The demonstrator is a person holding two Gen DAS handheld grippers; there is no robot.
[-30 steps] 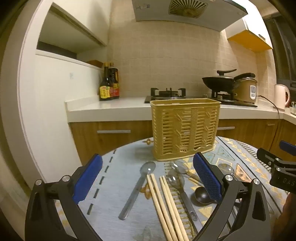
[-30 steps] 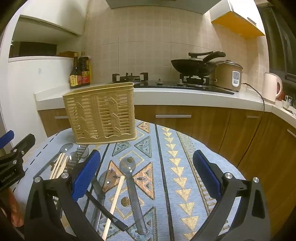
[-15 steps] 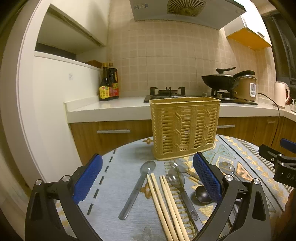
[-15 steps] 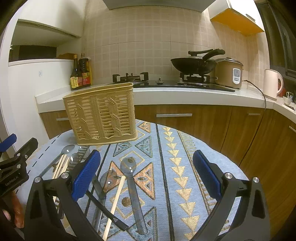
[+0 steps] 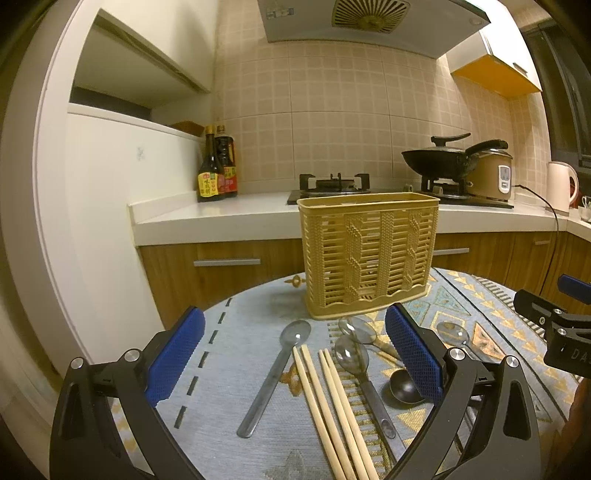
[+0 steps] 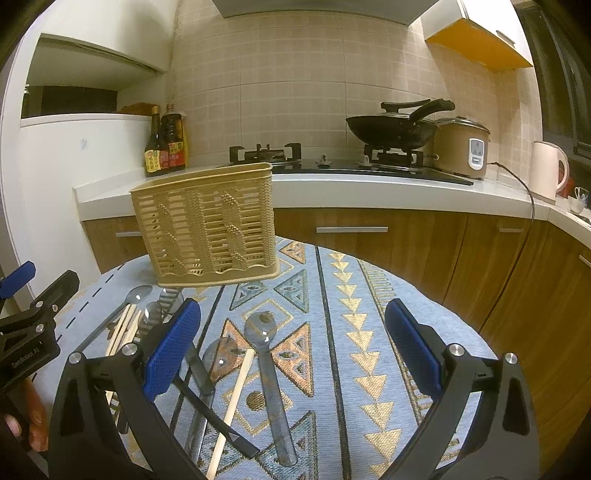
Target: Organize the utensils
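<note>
Left gripper (image 5: 295, 354): jaws spread wide, holding nothing, hovering above the near end of the utensils. Right gripper (image 6: 291, 350): likewise wide apart and empty, over the patterned cloth.

Change since a second ago: both cameras sit slightly higher and farther back; the basket appears a little lower in each view. No utensil has shifted.

Surface: round table under a blue tablecloth (image 6: 369, 295) with gold and orange triangle bands. Room: kitchen, beige wall tiles, white counter over wooden cabinets, range hood (image 5: 369, 18) overhead.

Contents, table:
- Utensil basket (image 5: 367, 254), tan slatted plastic, one, upright at the far side, nothing seen inside.
- Chopsticks (image 5: 328, 406), pale wood, four lying side by side in front of the basket; one more chopstick (image 6: 232, 410) lies apart among the spoons.
- Metal spoons (image 5: 275, 373), at least five, bowls toward the basket.
- Black ladle (image 5: 404, 387), one, partly behind the left gripper's right finger.

Contents, counter:
- Sauce bottles (image 5: 217, 166), two, touching.
- Gas hob (image 5: 334, 182), one.
- Black wok (image 6: 393, 127), one, lidded.
- Rice cooker (image 6: 461, 147), one.
- Kettle (image 6: 548, 170), one, white.
</note>
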